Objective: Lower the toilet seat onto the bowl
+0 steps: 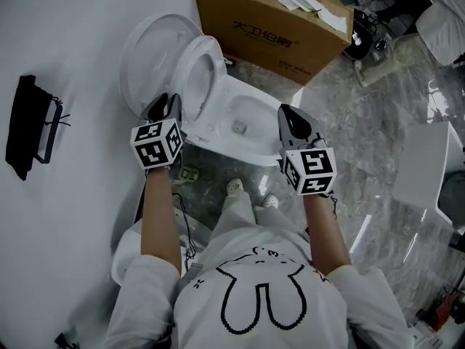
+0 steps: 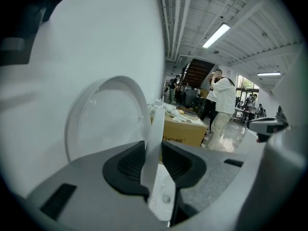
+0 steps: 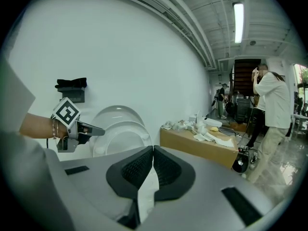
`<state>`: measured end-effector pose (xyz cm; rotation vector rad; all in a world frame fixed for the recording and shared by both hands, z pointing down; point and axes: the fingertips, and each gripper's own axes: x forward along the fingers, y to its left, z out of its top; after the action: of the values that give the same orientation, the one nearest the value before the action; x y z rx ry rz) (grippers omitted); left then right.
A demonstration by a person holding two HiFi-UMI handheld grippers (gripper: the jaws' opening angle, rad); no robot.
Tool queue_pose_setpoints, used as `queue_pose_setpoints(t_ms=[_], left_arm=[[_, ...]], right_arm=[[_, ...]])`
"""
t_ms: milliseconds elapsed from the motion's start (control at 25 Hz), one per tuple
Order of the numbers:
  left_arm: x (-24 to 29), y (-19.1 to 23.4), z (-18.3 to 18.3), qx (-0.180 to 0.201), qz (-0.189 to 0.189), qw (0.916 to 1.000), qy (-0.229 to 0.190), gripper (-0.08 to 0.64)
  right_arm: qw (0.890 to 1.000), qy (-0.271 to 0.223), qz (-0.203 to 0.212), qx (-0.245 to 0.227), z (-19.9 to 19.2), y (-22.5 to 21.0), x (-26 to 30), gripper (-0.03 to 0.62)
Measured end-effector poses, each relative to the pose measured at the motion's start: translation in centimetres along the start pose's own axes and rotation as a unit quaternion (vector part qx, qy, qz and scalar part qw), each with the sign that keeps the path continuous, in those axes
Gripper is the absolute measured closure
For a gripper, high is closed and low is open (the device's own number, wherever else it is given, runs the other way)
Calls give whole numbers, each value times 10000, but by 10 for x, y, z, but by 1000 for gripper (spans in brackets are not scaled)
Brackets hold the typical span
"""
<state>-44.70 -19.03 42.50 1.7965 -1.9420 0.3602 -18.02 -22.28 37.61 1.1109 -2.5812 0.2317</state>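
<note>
The left gripper [image 1: 168, 102] pinches the edge of the raised toilet seat [image 1: 189, 67], while the right gripper [image 1: 289, 115] hangs near the bowl [image 1: 270, 155], jaws pressed together.

White T-shirt [image 1: 261, 297] with black rabbit outline, pale trousers [image 1: 243, 211], seemingly clogs [image 1: 235, 187]; left gripper [image 1: 173, 99] and right gripper [image 1: 285, 109] bear black-and-white marker cubes [image 1: 156, 144].

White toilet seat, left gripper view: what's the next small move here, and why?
Probably swing the left gripper away from the wall and down toward the white ceramic bowl, bringing the white plastic toilet seat with it. Its fingers are closed on the seat's edge, and the seat stands tilted between the raised white lid and the open bowl.
</note>
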Motion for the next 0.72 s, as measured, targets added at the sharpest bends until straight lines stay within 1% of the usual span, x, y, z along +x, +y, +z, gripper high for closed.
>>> queue_pose_setpoints(t_ms=[360,520,720], left_arm=[[-5,-35,-7,182,-40,9998,36,445],[-7,-52,-11,330,-63,9994,79,445],[-8,-74,-17,427,-144,9989,116,443]], right_arm=[[10000,-40,41,-45,-4,-18,-24,563],[10000,-14,-11,26,-12,-29,-37,563],[9999,-32,-72,152,-19,-40,-49,563]])
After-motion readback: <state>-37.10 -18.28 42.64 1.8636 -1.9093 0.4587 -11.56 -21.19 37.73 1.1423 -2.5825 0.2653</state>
